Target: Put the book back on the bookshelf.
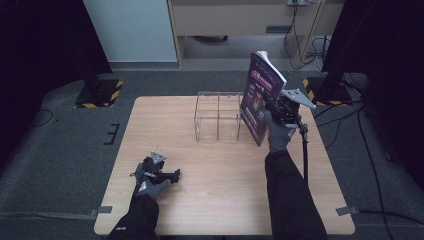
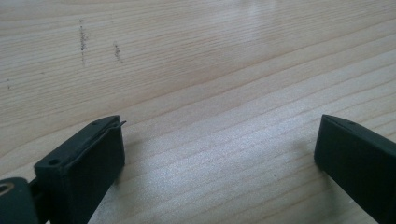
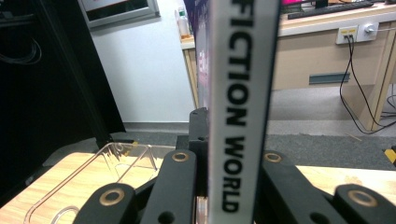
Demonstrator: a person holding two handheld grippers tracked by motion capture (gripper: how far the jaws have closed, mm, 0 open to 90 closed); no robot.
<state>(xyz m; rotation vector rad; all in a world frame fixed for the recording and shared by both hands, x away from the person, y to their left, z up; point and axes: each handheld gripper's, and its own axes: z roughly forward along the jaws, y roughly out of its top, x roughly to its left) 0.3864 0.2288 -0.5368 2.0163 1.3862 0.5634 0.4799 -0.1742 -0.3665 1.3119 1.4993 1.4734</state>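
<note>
Overhead, a pale wooden surface [image 1: 220, 185] stands on grey carpet, with black curtains darkening both upper corners of the frame and a light desk with trailing cables along the top edge. Right of centre, the right claw [image 1: 280, 111] is clamped on a purple book [image 1: 260, 97] held upright just beside a clear rack [image 1: 217, 117]. At lower left, the left claw [image 1: 172, 175] lies on the wood, jaws wide apart and holding nothing.

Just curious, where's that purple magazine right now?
In the high view, the magazine stands upright, clamped in the right gripper, above the table's far right, beside the clear rack.
</note>
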